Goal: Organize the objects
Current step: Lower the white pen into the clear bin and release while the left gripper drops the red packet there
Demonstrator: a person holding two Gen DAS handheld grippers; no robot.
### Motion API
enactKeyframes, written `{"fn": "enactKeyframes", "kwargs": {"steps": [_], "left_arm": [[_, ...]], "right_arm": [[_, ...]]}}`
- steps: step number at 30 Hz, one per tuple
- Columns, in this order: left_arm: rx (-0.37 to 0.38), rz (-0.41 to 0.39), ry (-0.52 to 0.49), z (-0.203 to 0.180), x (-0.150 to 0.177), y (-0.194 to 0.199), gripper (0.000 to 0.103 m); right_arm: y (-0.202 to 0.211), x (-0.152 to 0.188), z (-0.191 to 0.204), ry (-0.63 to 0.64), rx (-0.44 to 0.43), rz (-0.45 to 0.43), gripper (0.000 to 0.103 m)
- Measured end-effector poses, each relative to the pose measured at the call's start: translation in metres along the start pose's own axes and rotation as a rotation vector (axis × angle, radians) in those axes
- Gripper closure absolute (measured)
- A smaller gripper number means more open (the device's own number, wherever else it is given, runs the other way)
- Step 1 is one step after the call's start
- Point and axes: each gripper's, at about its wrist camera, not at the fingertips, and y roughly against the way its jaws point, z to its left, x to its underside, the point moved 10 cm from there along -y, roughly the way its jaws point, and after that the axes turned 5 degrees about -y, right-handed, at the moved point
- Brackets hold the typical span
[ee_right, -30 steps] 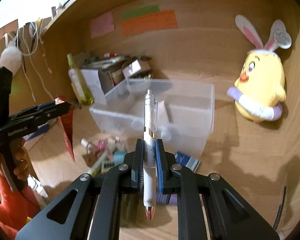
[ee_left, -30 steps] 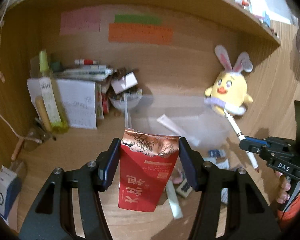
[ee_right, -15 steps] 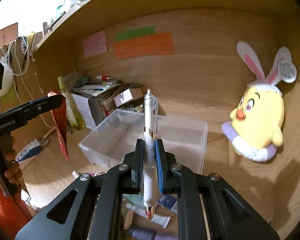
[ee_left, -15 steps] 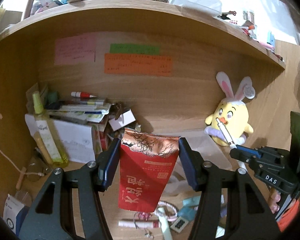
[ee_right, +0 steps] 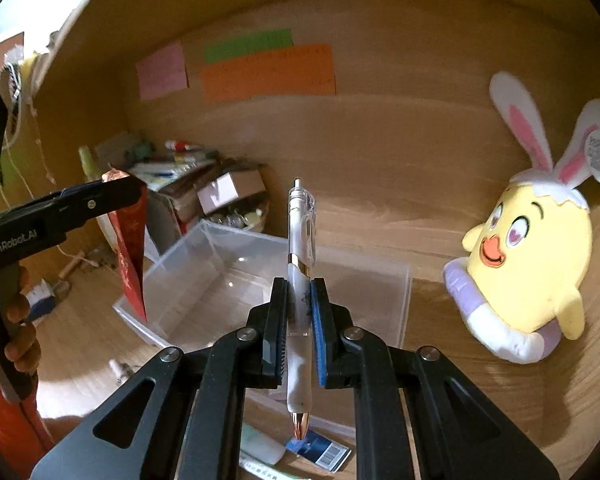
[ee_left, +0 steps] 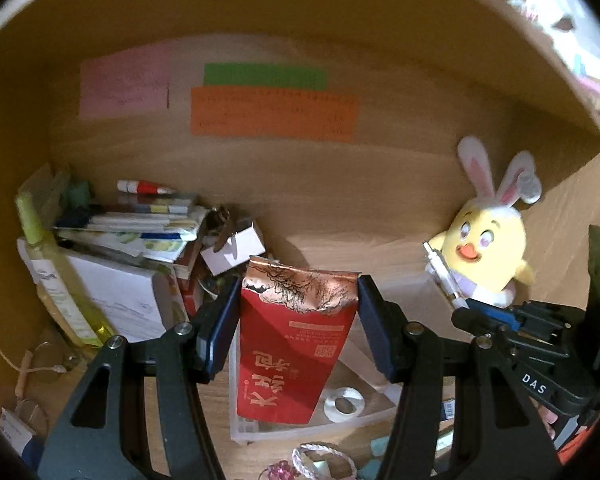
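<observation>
My left gripper (ee_left: 298, 312) is shut on a red foil packet (ee_left: 294, 344) with a torn copper top, held upright above the clear plastic bin (ee_left: 364, 416). The packet also shows in the right wrist view (ee_right: 130, 256), hanging over the bin's left end. My right gripper (ee_right: 300, 312) is shut on a white pen (ee_right: 300, 280), its rose-gold tip pointing back at the camera, above the near side of the bin (ee_right: 404, 304). The pen also shows in the left wrist view (ee_left: 442, 276). A white tape roll (ee_left: 344, 404) lies inside the bin.
A yellow bunny-eared chick plush (ee_right: 528, 256) sits right of the bin against the wooden back wall. Stacked books and boxes (ee_left: 140, 232) and a yellow-green bottle (ee_left: 56, 276) crowd the left. Small items, a bracelet (ee_left: 324, 460) and a blue card (ee_right: 320, 452), lie before the bin.
Both grippers moved forward and lower toward the bin, keeping hold of the packet and the pen. The bin now lies under both, and the shelf top has left the view.
</observation>
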Motion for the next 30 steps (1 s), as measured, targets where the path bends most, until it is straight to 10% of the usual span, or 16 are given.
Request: {"fn": "enactKeyframes", "kwargs": {"steps": [16,30], "left_arm": [[0.040,0.228,-0.096,-0.024,0.054,-0.079,0.046],[0.079,0.227,-0.075,-0.024,0.059,-0.056,0.039]], "right_arm": [[-0.075,0.042,-0.010,0.057,0.029,0.229,0.093],[-0.066,0.048,-0.010,0.041,0.066,0.272,0.081]]}}
